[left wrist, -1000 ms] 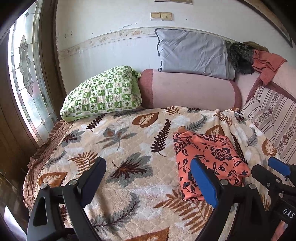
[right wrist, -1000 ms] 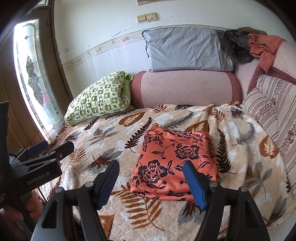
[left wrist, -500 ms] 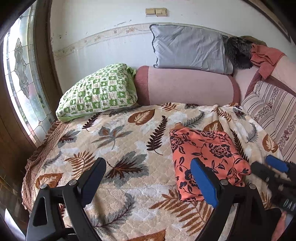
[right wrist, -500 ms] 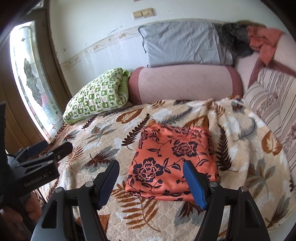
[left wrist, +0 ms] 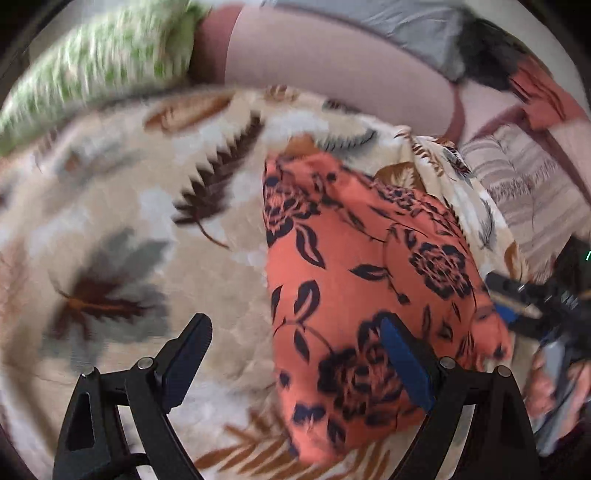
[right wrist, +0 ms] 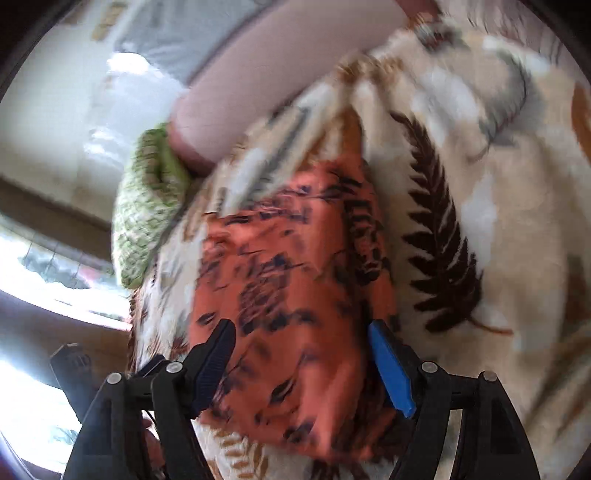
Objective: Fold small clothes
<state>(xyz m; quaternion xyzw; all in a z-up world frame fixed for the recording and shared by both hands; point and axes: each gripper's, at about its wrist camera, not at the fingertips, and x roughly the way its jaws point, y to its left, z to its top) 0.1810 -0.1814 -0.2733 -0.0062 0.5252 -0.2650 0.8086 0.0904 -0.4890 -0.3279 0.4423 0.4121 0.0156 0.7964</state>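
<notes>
An orange garment with dark flowers (left wrist: 354, 280) lies folded on the leaf-print blanket (left wrist: 147, 229). My left gripper (left wrist: 293, 332) hangs open just above the garment's near left edge, one finger over the blanket, the blue-padded finger over the cloth. In the right wrist view the garment (right wrist: 295, 266) fills the middle. My right gripper (right wrist: 299, 332) stands open over its near end with nothing pinched. The right gripper (left wrist: 517, 302) also shows by the garment's right edge, and the left gripper (right wrist: 74, 362) at the lower left. Both views are blurred.
A green checked pillow (left wrist: 92, 62), a pink bolster (left wrist: 332, 62) and a grey pillow (left wrist: 388, 22) line the back. A striped cushion (left wrist: 524, 184) stands to the right. A bright window (right wrist: 37, 258) is on the left side.
Both grippers have dropped and tipped down toward the orange garment, which now looms much larger. The right wrist view has rolled. Both sets of jaws are still open.
</notes>
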